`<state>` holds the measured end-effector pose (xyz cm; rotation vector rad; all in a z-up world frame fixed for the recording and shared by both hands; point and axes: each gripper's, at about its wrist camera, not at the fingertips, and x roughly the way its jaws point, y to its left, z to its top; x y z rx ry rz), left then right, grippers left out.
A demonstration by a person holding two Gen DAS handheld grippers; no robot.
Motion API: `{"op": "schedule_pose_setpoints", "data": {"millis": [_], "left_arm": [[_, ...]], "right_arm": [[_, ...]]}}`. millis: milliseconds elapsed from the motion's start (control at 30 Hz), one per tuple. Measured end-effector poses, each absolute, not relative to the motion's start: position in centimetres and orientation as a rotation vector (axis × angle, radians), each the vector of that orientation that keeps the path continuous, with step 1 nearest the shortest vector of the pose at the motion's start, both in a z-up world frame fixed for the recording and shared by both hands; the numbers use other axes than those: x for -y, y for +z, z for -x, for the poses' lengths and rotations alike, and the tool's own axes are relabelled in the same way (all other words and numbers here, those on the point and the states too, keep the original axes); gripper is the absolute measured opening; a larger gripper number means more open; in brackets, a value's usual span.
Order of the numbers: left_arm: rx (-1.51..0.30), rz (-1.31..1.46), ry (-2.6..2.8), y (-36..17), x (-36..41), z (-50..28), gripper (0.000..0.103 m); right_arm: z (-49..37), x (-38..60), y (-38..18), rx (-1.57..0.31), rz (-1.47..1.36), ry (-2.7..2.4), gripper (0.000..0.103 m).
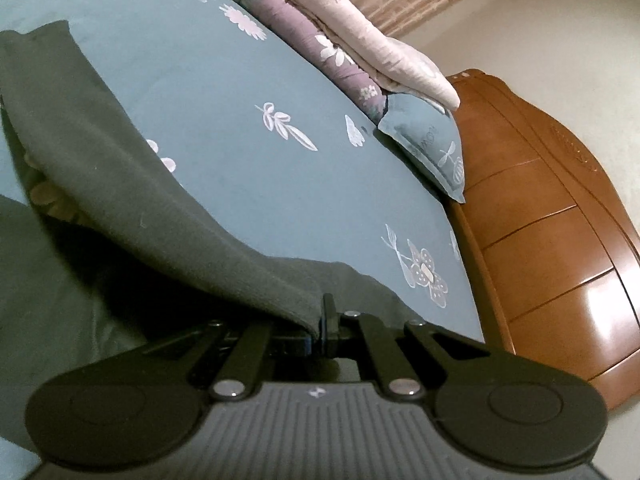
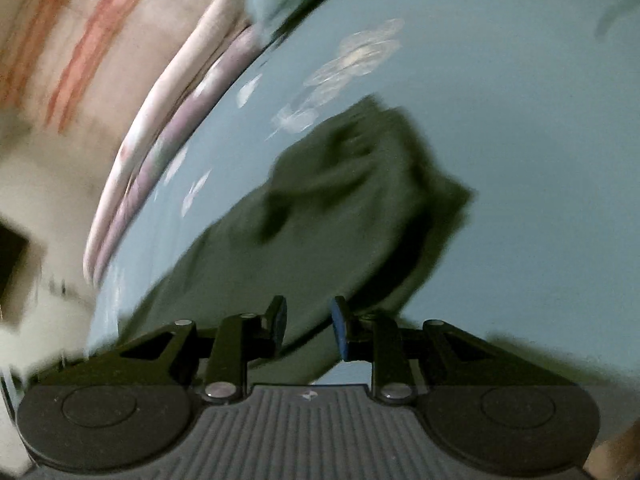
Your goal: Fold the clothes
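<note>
My left gripper (image 1: 325, 322) is pinched tight on an edge of the dark green garment (image 1: 120, 168), which rises off the bed (image 1: 248, 92) in a taut band from the far left down to my jaws. The rest of the garment lies on the blue floral bedsheet. My right gripper (image 2: 308, 330) stands spread, nothing between its pads; the garment (image 2: 320, 208) lies bunched on the sheet beyond it, its near edge under the jaws.

Assessment: the fold is in progress. To do it well, I should keep the held edge taut, carry it over level, and take a second edge with the right before laying down, so the cloth lands without creases.

Both grippers point downward toward the bed. The right wrist view is blurred.
</note>
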<state>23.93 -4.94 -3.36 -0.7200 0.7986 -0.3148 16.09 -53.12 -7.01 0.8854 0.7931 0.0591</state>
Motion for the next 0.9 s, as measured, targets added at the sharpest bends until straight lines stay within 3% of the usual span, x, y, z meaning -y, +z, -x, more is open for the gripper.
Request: {"op": "schedule_pose_setpoints", "data": {"millis": [133,267,300,367,400,633,900], "left_arm": [[-0.81,0.719,-0.314,-3.6,5.0,-23.7,0.002],[-0.821,0.721,-0.316,-3.9,5.1,-23.7,0.002],[-0.823,0.717,-0.316,-4.0,5.2,-23.7,0.002],[-0.825,0.71,-0.313,-4.0,5.2,-23.6,0.002],[-0.825,0.709,-0.31,-4.0,5.2,-23.6,0.002],[-0.809,0.699,-0.317,-2.4,4.6,-23.4,0.002],[-0.961,0.682,-0.332,-5.0,5.6,-21.5,0.002]], "right_arm": [[-15.7,54.7,-8.4,-0.739,-0.977,-0.015,0.036],[-16.1,55.4,-9.5,-0.702,-1.016,-0.072,0.035],[-16.3,55.4,-9.7,-0.689,-1.018,-0.074,0.034],[-16.6,55.4,-9.8,-0.676,-1.003,-0.084,0.02],[-16.9,55.3,-9.8,-0.677,-0.986,-0.092,0.006],[-17.5,56.6,-6.6,-0.642,-0.896,-0.085,0.004],[-17.7,58.0,-6.2,-0.693,-0.855,-0.107,0.004]]}}
